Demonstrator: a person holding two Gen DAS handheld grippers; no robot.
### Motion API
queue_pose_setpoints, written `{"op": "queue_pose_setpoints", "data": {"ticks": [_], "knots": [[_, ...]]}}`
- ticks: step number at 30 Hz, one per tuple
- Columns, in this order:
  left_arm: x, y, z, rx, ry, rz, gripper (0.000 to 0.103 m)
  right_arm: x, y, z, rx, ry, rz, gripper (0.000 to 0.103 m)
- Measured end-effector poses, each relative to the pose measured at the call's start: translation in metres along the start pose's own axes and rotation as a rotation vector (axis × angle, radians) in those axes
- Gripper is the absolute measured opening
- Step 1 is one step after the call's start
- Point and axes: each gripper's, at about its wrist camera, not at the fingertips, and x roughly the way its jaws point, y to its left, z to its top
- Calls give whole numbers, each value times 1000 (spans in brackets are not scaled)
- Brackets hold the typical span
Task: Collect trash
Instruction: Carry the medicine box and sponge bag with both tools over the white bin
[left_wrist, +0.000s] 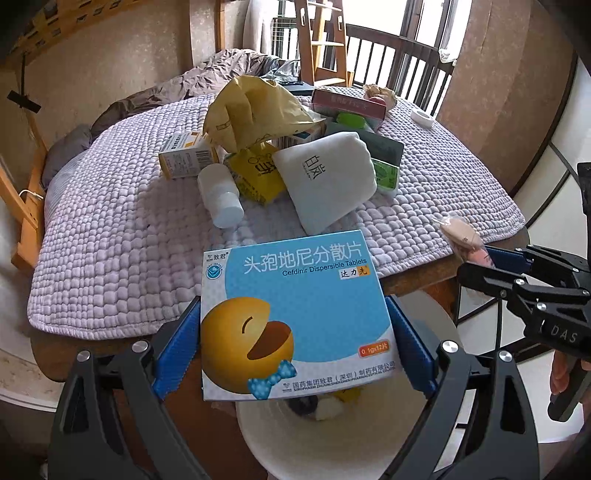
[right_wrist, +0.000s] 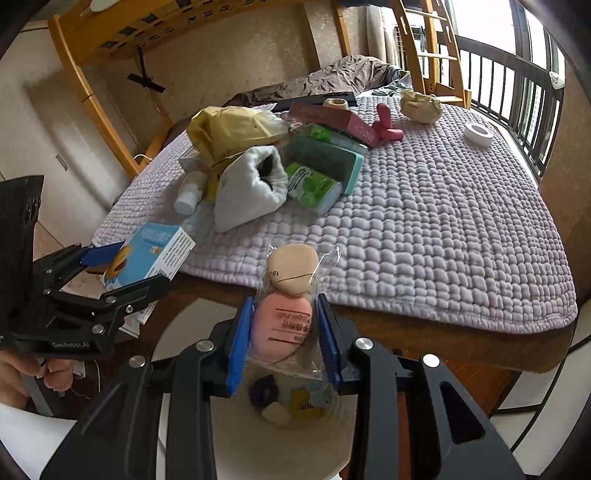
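The left gripper (left_wrist: 295, 347) is pointing steeply downward at the bottom centre of its own view, blue pads (left_wrist: 177, 350) spread wide and pressing on something broad. The right gripper (right_wrist: 284, 339), also tilted down, is clamping narrowly. A hand (right_wrist: 22, 373) is showing at lower left.

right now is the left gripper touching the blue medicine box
Touching. The left wrist view shows the left gripper with a blue pad pressed against each side edge of the blue medicine box, held above the white bin.

A lilac quilted mat (right_wrist: 424, 221) covers the table (right_wrist: 424, 343), bearing piled packaging (right_wrist: 258, 162).
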Motion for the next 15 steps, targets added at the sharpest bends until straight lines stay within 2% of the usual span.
{"op": "queue_pose_setpoints", "data": {"ticks": [15], "knots": [[-10, -7, -17, 50, 14, 28, 94, -6, 9, -16, -23, 28, -6, 34]]}}
